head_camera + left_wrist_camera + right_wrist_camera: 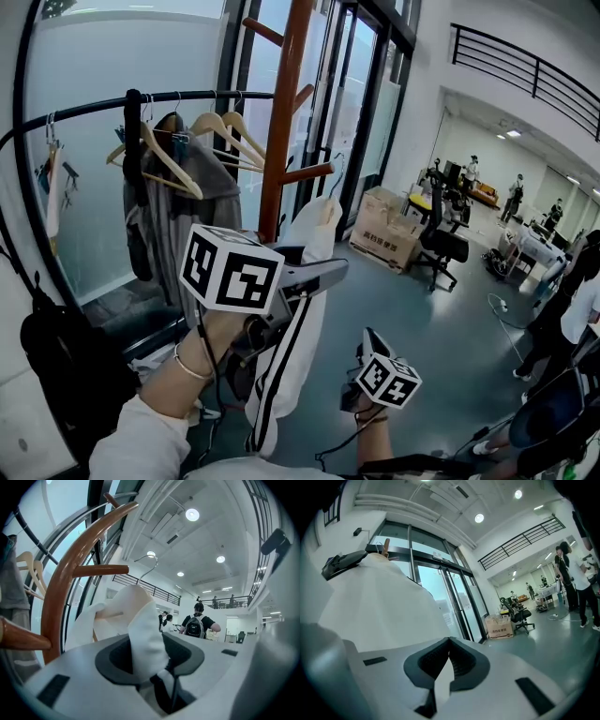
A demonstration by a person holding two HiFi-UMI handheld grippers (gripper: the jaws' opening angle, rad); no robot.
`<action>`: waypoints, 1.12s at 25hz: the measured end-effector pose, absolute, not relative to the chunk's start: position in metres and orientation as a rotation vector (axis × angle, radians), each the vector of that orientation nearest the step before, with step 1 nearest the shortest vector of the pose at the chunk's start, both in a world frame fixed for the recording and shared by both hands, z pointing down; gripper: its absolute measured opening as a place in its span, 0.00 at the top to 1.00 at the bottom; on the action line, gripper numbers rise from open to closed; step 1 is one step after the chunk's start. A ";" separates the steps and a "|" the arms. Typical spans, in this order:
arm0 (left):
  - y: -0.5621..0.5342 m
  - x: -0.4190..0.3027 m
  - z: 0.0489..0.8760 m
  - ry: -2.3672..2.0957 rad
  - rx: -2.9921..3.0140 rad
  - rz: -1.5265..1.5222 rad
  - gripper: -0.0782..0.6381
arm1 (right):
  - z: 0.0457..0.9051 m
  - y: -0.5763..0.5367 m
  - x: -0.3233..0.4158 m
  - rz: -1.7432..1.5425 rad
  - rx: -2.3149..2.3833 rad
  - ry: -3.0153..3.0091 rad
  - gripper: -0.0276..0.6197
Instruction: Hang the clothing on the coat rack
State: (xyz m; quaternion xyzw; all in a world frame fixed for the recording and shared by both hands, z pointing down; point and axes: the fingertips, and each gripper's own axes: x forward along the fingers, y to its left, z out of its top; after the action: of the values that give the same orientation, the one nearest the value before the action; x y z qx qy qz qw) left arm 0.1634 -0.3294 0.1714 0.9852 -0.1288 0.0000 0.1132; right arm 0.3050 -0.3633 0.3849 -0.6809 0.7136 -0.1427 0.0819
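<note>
A white garment (281, 375) with black stripes hangs on a hanger whose wire hook (335, 183) is just right of the brown wooden coat rack (281, 122), close to a side peg (309, 172). My left gripper (333, 272) is level and shut on the garment near its collar. In the left gripper view white cloth (140, 620) bulges from the jaws of the left gripper (150, 663), and the hook (149, 564) sits right of the peg (101, 570). My right gripper (367, 336) is lower right, beside the garment, jaws together. In the right gripper view the garment (379, 602) fills the left, beside the right gripper (449, 641).
A black clothes rail (169, 97) with wooden hangers and a grey jacket (192, 187) stands left of the rack against the glass wall. A black bag (66, 366) is at lower left. Cardboard boxes (389, 230), an office chair (445, 244) and people (562, 309) are on the right.
</note>
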 end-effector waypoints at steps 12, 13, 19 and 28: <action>-0.341 0.160 0.171 -0.387 2.871 -0.039 0.65 | 0.393 -0.364 0.306 -0.459 -2.032 2.129 0.92; -0.343 0.160 0.172 -0.388 2.867 -0.038 0.65 | 0.394 -0.364 0.307 -0.462 -2.033 2.126 0.92; -0.350 0.158 0.176 -0.379 2.851 -0.040 0.65 | 0.397 -0.367 0.310 -0.469 -2.044 2.111 0.92; -0.356 0.159 0.181 -0.390 2.830 -0.047 0.65 | 0.396 -0.370 0.309 -0.476 -2.042 2.115 0.92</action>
State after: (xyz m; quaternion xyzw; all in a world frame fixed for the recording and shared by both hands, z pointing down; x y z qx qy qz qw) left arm 0.1587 -0.3563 0.1807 0.9805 -0.1350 -0.0164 0.1417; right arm 0.3094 -0.3699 0.3958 -0.6833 0.7079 -0.1594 0.0816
